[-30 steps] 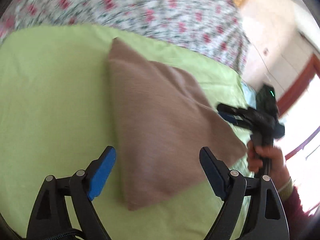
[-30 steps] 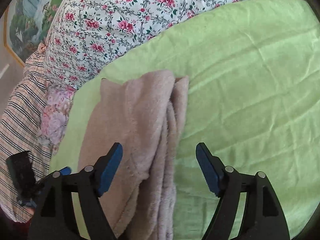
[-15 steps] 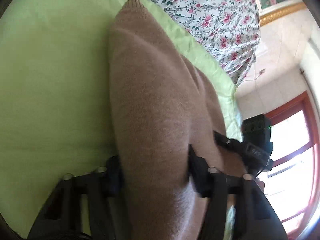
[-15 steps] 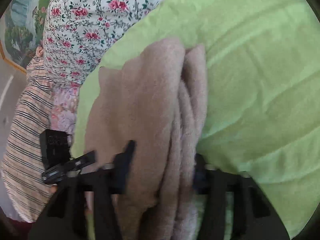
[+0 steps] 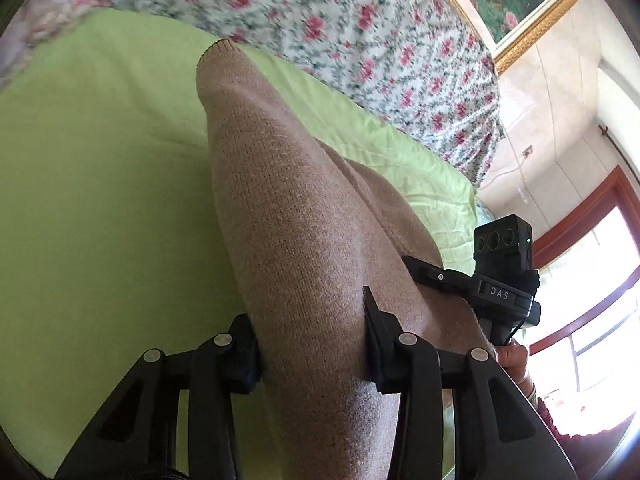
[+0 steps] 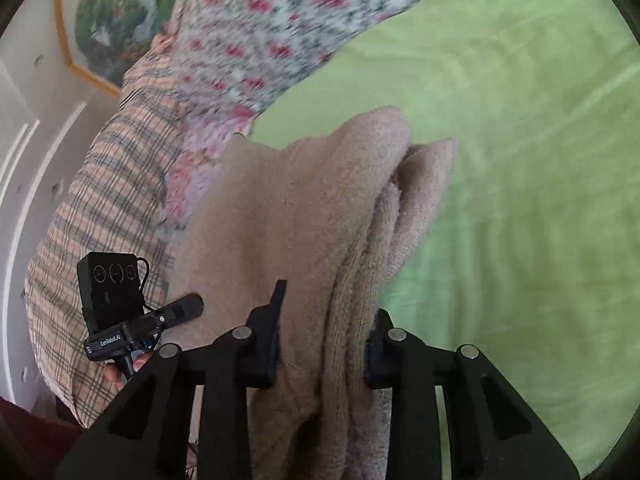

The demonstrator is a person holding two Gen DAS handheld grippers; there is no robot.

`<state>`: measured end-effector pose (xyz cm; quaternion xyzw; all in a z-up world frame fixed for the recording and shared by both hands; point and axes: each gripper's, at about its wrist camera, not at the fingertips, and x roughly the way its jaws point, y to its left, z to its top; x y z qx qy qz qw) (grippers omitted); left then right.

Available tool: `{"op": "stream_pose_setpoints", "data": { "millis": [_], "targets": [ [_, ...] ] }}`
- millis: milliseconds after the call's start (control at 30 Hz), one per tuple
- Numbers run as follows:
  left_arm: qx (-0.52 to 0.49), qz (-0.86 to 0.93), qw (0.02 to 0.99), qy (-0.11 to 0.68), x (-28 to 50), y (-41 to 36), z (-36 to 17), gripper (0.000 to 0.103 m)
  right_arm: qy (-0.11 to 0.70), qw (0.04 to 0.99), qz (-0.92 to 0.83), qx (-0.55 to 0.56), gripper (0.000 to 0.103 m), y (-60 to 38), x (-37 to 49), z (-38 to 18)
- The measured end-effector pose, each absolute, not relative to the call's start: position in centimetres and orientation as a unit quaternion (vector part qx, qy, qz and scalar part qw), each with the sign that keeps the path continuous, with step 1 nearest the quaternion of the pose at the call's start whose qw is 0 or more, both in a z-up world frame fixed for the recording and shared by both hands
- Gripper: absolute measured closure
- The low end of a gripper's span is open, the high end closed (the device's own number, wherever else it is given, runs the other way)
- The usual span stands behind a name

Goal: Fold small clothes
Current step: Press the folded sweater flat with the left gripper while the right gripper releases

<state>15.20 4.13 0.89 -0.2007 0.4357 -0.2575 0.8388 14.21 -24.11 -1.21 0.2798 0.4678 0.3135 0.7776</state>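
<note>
L wrist, garment: tan knit sweater (image 5: 288,240), fine ribbed weave, folded into a long wedge, lying on the bed.
L wrist, left tongs (image 5: 310,344): closing, pads pinching near sweater edge.
L wrist, surface: lime-green sheet (image 5: 100,200), smooth; floral cover (image 5: 360,32) behind; red window frame at right.
R wrist, garment: same sweater (image 6: 304,216), fuzzy, layered folds stacked.
R wrist, right tongs (image 6: 322,344): closing, pinching the layers.
R wrist, room: plaid cloth (image 6: 100,200), framed picture (image 6: 108,12), white wall.

both grippers are closing on the brown sweater (image 5: 296,240), left gripper (image 5: 310,340) at one corner, right gripper (image 6: 322,340) on the bunched folds beside it
</note>
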Motion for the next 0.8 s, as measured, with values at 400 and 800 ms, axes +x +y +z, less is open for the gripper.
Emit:
{"op": "stream_pose_setpoints", "data": {
  "millis": [400, 800],
  "targets": [
    [-0.243, -0.24, 0.833, 0.435, 12.5, 10.3, -3.6, 0.043, 0.509, 0.787, 0.268, 0.221, 0.046, -21.2, 14.3, -3.6],
    [-0.234, -0.161, 0.851, 0.442, 19.8, 12.3, -2.7, 0.05, 0.48, 0.811, 0.236, 0.236, 0.093, -20.6, 21.9, -1.6]
  ]
}}
